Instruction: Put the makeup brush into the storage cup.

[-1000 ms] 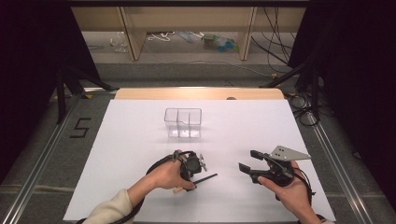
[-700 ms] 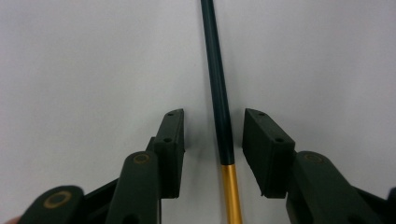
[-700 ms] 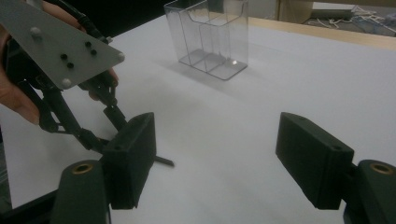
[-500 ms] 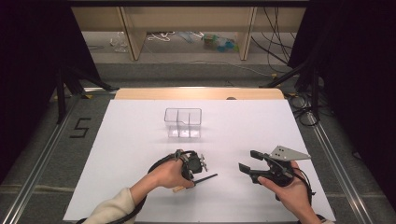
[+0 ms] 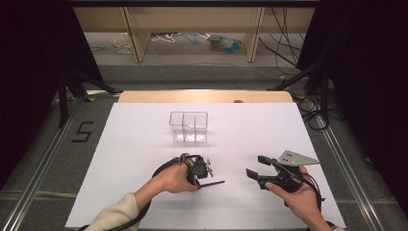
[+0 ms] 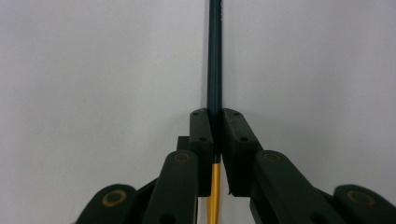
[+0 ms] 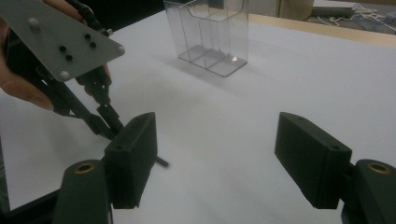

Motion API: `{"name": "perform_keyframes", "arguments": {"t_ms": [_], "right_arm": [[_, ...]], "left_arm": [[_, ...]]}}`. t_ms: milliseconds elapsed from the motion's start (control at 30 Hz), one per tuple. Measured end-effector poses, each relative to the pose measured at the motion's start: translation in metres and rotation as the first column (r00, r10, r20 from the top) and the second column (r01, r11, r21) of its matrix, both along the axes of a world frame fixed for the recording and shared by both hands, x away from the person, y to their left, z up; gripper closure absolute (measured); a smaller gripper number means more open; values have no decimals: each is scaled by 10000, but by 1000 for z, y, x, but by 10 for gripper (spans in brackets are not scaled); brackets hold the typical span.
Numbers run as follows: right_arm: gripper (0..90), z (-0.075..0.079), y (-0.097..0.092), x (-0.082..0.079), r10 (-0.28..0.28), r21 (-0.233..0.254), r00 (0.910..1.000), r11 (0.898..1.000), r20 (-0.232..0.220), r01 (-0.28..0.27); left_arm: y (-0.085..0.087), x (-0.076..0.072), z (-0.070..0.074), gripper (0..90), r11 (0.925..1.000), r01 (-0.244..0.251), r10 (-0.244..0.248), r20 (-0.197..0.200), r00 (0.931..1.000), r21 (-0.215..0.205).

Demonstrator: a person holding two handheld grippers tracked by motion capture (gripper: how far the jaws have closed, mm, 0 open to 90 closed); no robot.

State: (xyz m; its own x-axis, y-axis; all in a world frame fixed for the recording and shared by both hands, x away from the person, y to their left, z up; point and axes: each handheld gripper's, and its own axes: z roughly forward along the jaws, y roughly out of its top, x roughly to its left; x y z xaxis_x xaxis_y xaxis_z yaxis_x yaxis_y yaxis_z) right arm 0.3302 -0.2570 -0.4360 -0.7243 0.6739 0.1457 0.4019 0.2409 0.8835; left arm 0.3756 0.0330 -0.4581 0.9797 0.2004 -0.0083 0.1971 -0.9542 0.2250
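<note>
So far the left gripper point(image 6: 215, 135) has just been closing and now clamps the pen point(image 6: 215, 60) lying on the table point(image 5: 144, 144), while the right gripper point(image 5: 260, 166) waits empty and wide, and the clear holder point(image 5: 188, 127) is yet to be filled.

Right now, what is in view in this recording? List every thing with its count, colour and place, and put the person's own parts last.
pencil: one, dark shaft with a yellow section, lying on the white sheet near the front, clamped in the left gripper.
clear organiser: one, transparent with compartments, standing mid-table, apart from both grippers.
white sheet: one, white, covering the table top.
table: one, light wood edge showing at the far side.
left gripper: one, black, jaws shut on the pencil.
right gripper: one, black with a grey plate, jaws open, holding nothing, right of the pencil.
</note>
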Motion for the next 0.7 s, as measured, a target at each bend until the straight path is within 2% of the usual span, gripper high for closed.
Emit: {"name": "perform_keyframes", "arguments": {"t_ms": [33, 67, 100, 133, 167, 200, 233, 267, 300, 333, 367, 400, 433, 667, 700], "right_arm": [[311, -1, 1, 2, 59, 42, 9997, 10000, 249, -60], [311, -2, 1, 2, 107, 62, 9996, 9999, 262, -108], [311, -1, 1, 0, 62, -183, 10000, 9998, -19, -62], [311, -1, 1, 0, 160, -261, 9999, 9995, -63, -162], [311, -3, 3, 3, 291, 6, 9992, 9996, 261, -292], [311, -2, 2, 1, 277, -249, 9996, 9993, 36, -276], [311, -3, 4, 2, 433, -86, 9990, 9990, 95, -433], [311, -3, 4, 2, 423, -463, 9991, 9980, 47, -420], [314, -4, 5, 2, 574, -411, 9983, 9975, 57, -571], [322, -4, 7, 2, 706, -369, 9975, 9968, 17, -705], [324, -3, 8, 1, 800, -539, 9966, 9954, 189, -789], [324, -4, 10, 1, 958, -445, 9951, 9945, 232, -947], [324, -3, 10, 0, 964, -653, 9951, 9933, 208, -949], [330, -7, 17, 2, 1552, -504, 9877, 9868, 206, -1540], [330, -7, 19, 2, 1702, -369, 9851, 9849, 241, -1693]], "left_arm": [[0, 0, 0, 830, 10000, 37, -37, 20, 10000, -27], [1, 0, 0, 830, 10000, 65, -65, 9, 10000, -26], [1, 0, 1, 830, 10000, 89, -89, -4, 10000, -2], [1, 0, 1, 830, 9999, 111, -111, 6, 9999, -4], [1, 0, 1, 830, 9999, 133, -133, 5, 9999, 17], [2, 0, 1, 830, 9998, 184, -184, 21, 9998, 51], [3, 1, 1, 830, 9998, 206, -206, 47, 9998, 76], [4, 0, 1, 830, 9999, 96, -96, -39, 9999, 59], [5, 1, 2, 830, 9998, 189, -189, 119, 9997, 3], [6, 0, 4, 830, 9998, 150, -148, 165, 9998, -93], [7, 0, 5, 831, 9997, 190, -187, 170, 9997, -142], [8, 0, 7, 831, 9996, 183, -179, 160, 9997, -213], [9, 0, 9, 830, 9995, 257, -252, 243, 9994, -206], [13, -3, 21, 830, 9970, 542, -529, 249, 9983, -547], [14, -3, 21, 830, 9969, 517, -504, 240, 9984, -590]]}}
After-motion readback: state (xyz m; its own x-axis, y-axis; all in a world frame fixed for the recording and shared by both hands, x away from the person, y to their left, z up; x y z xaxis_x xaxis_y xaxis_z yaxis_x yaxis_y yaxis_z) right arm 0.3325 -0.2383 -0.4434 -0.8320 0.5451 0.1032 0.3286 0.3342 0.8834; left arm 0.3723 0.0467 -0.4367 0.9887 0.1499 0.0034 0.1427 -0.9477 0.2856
